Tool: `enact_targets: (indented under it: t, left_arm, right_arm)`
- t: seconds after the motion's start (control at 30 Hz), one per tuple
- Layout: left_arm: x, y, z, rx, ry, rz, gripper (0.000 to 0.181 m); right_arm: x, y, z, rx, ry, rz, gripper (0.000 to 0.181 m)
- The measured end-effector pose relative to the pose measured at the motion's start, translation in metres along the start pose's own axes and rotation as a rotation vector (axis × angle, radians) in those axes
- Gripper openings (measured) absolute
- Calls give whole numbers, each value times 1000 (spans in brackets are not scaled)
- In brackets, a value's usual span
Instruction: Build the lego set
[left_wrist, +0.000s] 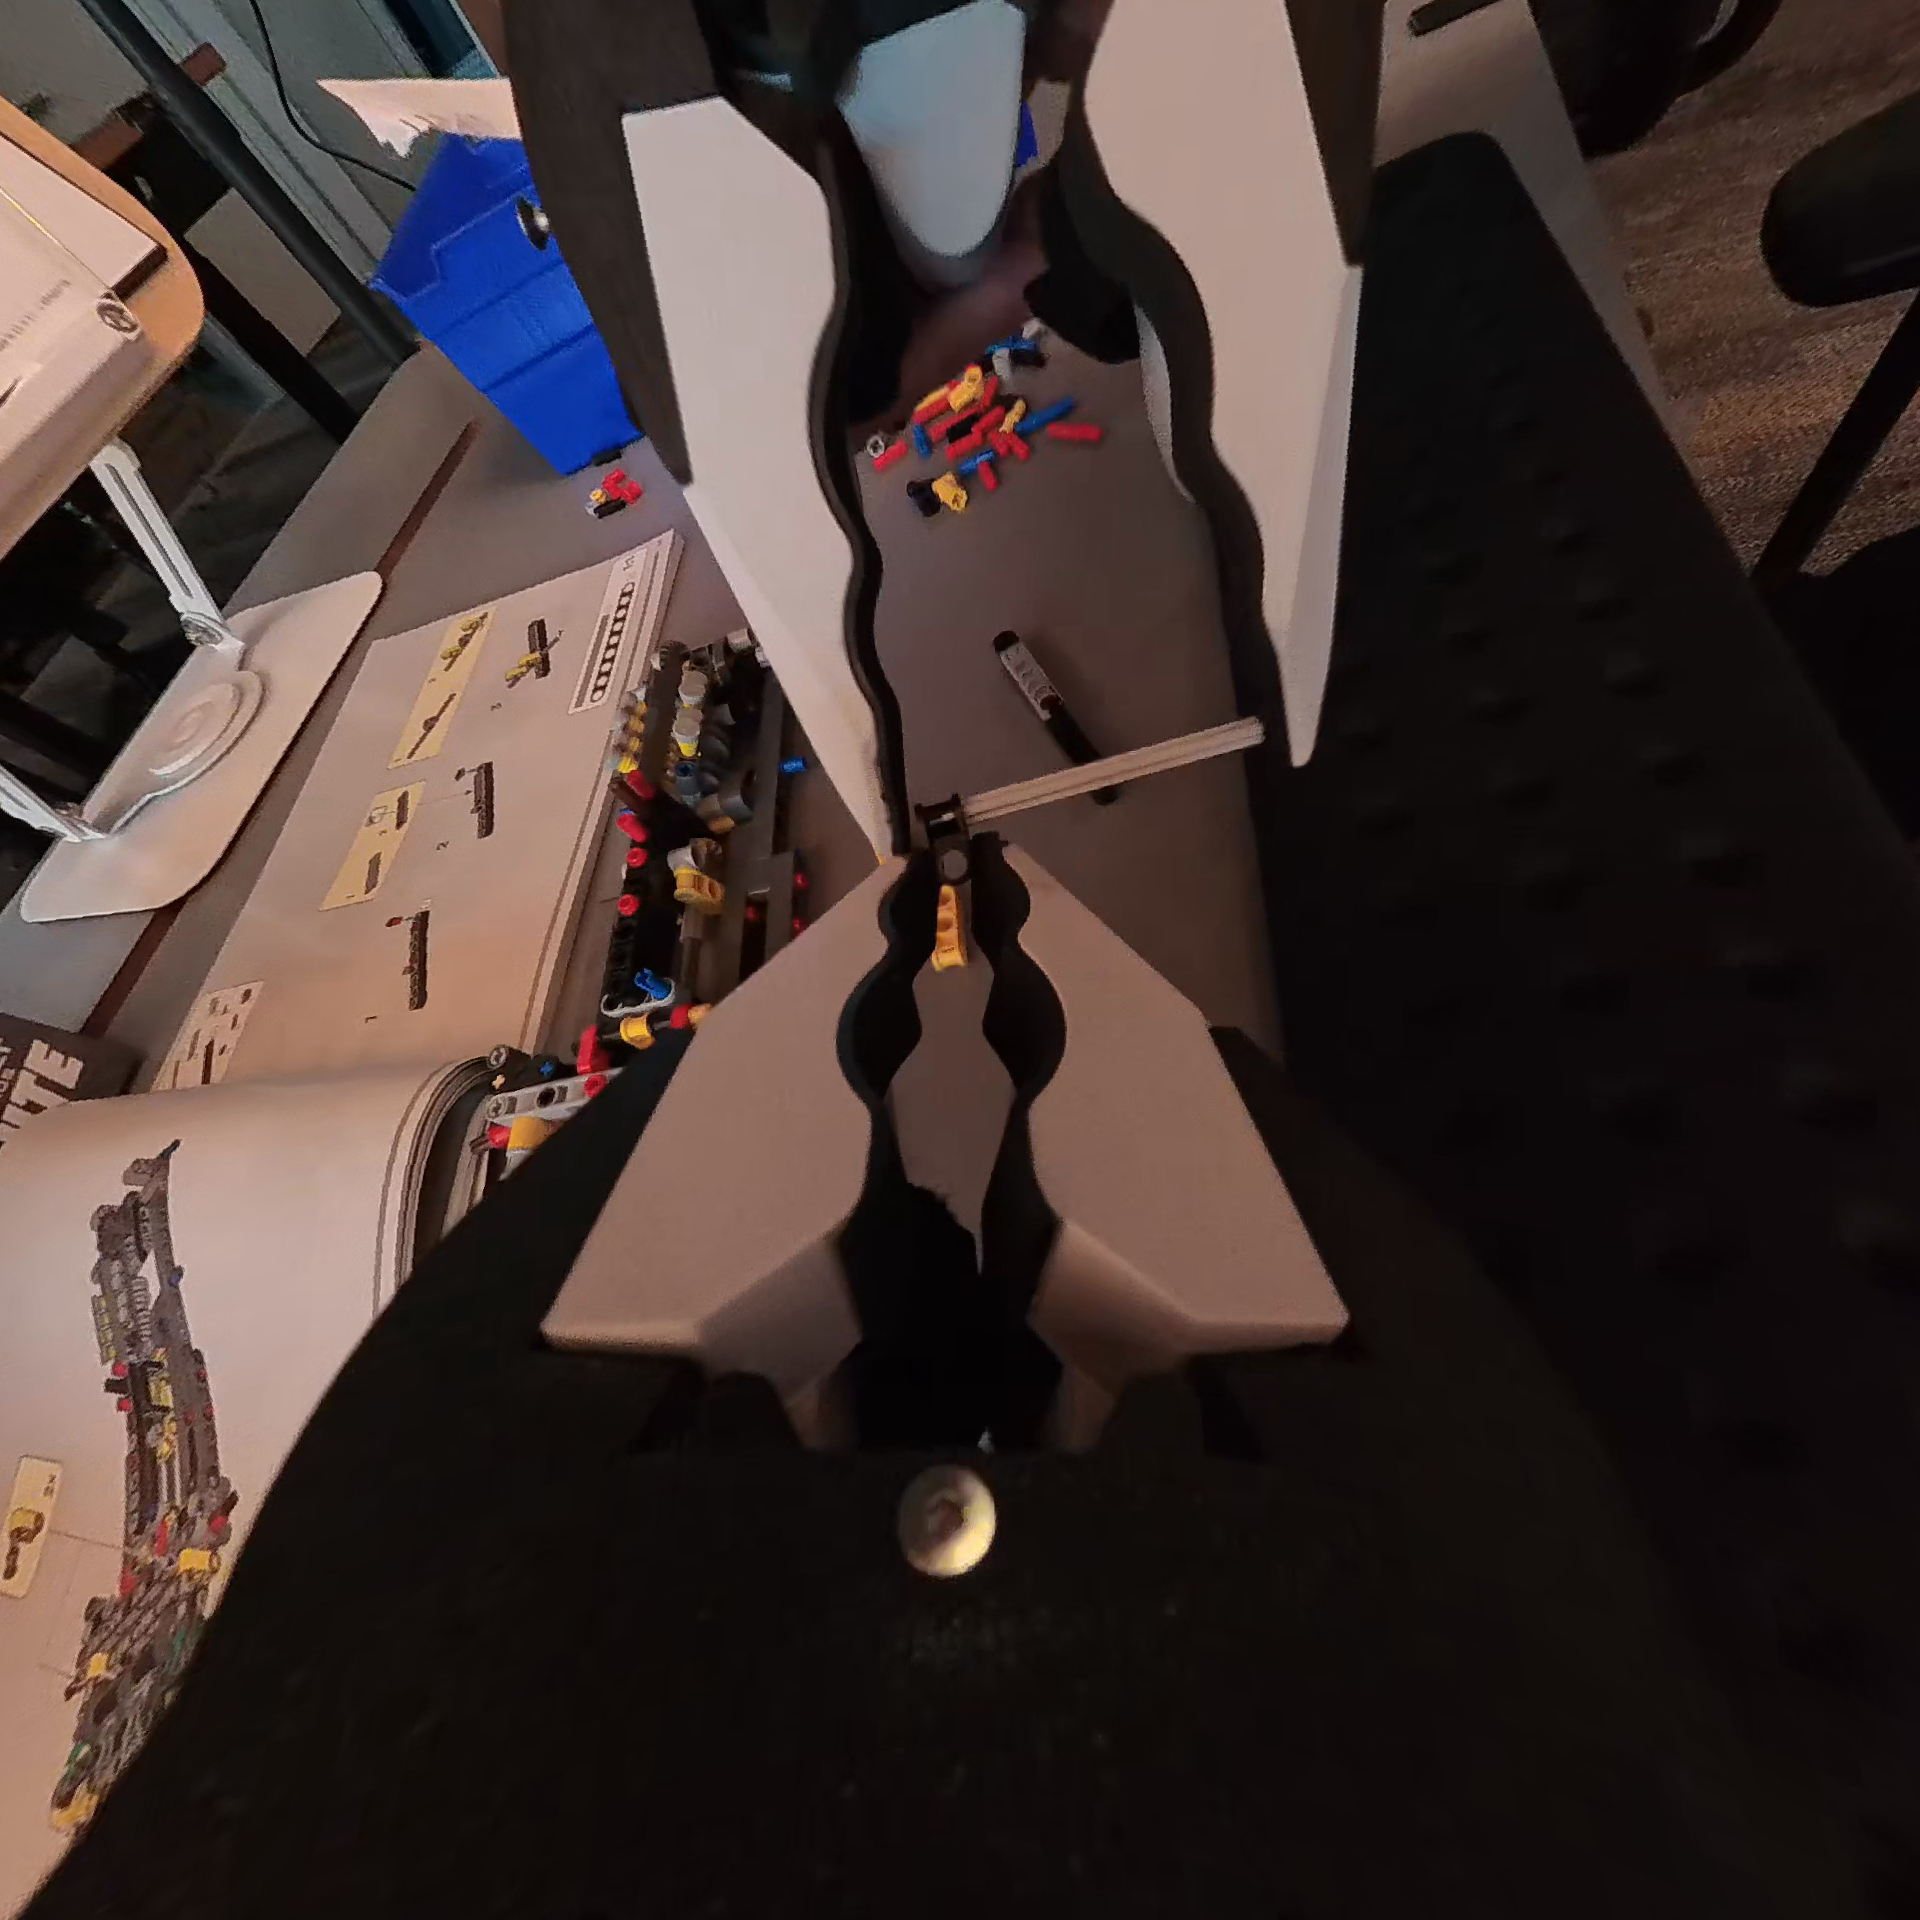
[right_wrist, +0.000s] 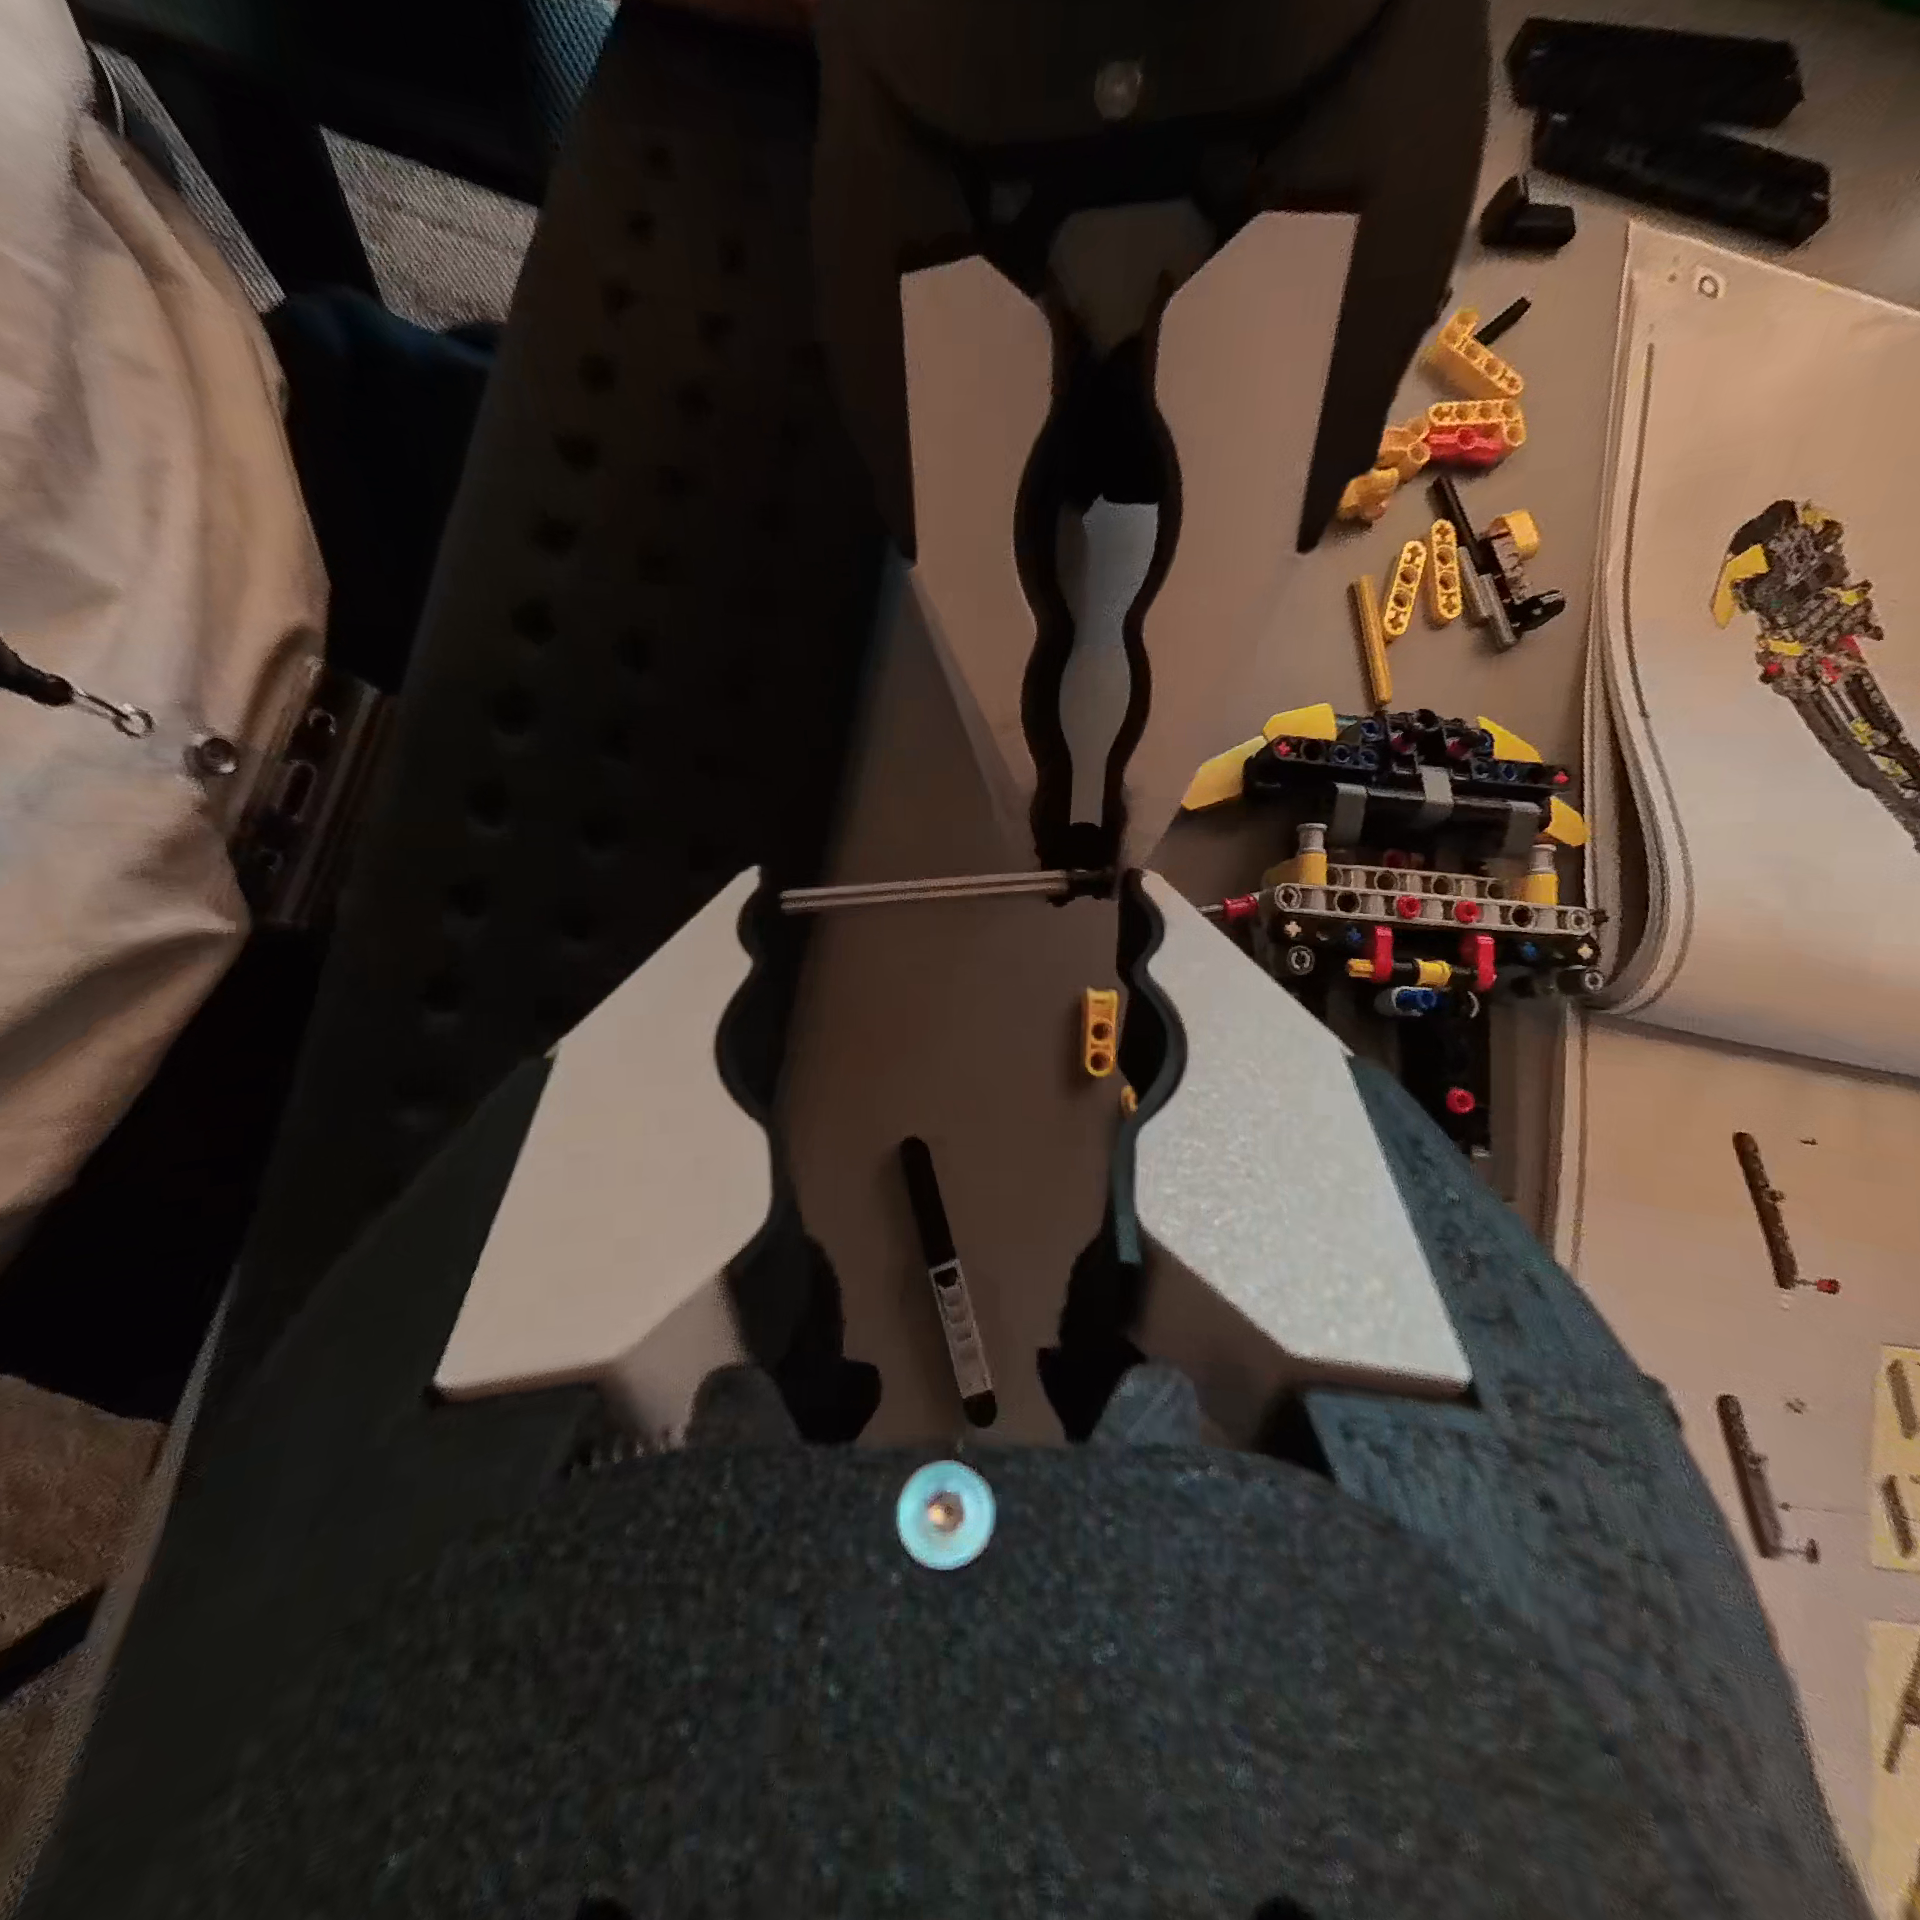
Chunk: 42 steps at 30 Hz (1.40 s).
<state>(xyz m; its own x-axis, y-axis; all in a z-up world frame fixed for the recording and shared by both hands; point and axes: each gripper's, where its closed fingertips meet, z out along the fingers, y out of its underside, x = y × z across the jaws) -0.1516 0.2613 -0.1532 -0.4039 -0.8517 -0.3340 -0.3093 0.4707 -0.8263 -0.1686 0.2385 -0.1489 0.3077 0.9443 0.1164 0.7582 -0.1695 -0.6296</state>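
Two claws: left claw (left_wrist: 951, 868) pinching one black connector (left_wrist: 948, 831); right claw (right_wrist: 940, 899) spread wide.

Print on the open instruction booklet (left_wrist: 447, 790) and the black marker (left_wrist: 1044, 696) (wording withheld).

The left gripper (left_wrist: 951, 868) is held nearly closed, its tips pinched together. The right gripper (right_wrist: 940, 894) is held spread wide, facing it tip to tip. The two appear to be almost touching.
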Motion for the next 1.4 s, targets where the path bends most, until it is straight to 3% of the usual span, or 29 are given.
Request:
enact_targets:
  t: [0.2, 1.07, 1.4]
  left_arm:
    - [-1, 1, 0, -4, -2, -14, 5]
    - [-11, 3, 3, -34, -107, 13, 6]
    - [-19, 6, 0, -40, -142, 9, 5]
  right_arm:
    - [1, 1, -1, -67, 4, -39, 62]
    - [17, 0, 1, -10, 61, 53, 57]
    - [23, 4, 5, -56, 113, 34, 54]
